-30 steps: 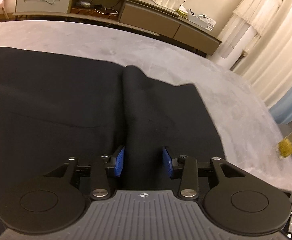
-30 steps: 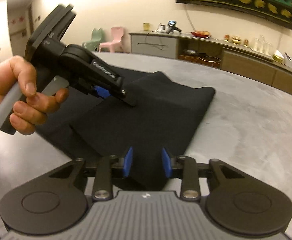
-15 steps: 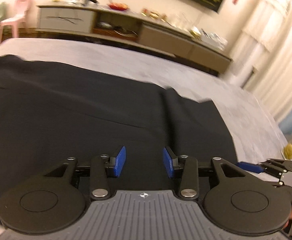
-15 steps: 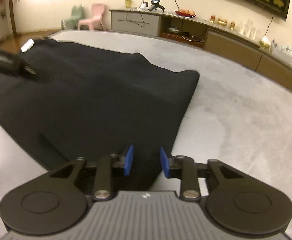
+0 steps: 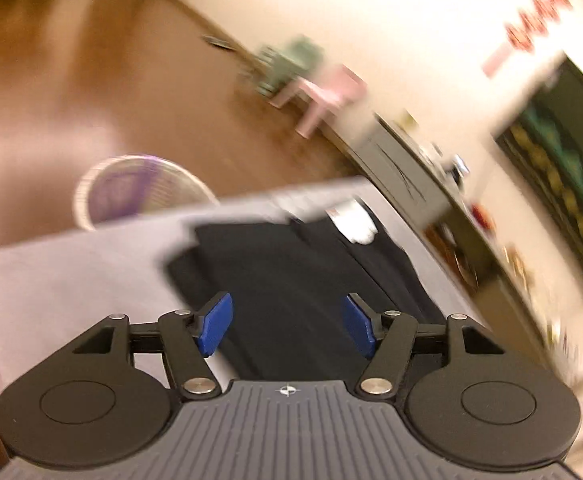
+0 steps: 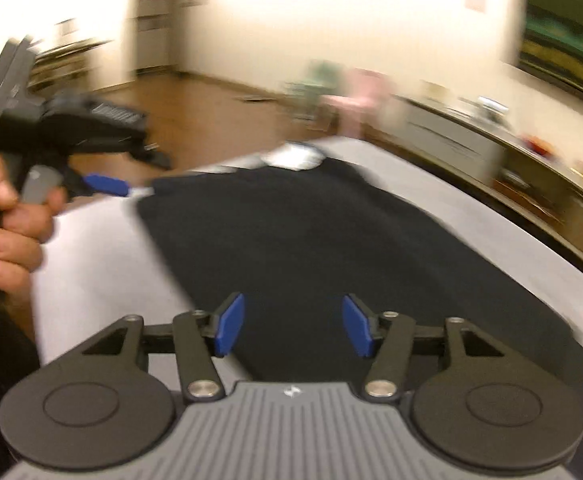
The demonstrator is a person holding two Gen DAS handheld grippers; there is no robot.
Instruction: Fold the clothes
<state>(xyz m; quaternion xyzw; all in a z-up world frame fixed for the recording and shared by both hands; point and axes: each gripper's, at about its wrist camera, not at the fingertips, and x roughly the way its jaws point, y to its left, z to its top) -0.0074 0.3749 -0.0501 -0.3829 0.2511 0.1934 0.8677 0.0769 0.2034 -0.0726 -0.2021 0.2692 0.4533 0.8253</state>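
Observation:
A black garment lies folded lengthwise on the grey table, with a white label at its far end. It also shows in the right wrist view. My left gripper is open and empty above the garment's near end. My right gripper is open and empty above the garment too. In the right wrist view the left gripper is held by a hand at the left, over the garment's far left corner. Both views are motion-blurred.
A white and purple basket stands on the wooden floor beyond the table's edge. Pink and green small chairs and a long sideboard stand along the wall. The table edge runs along the right.
Both grippers have let go of the cloth and opened wide. Both have swung left, now looking along the garment toward its label end. The raised fold has dropped flat.

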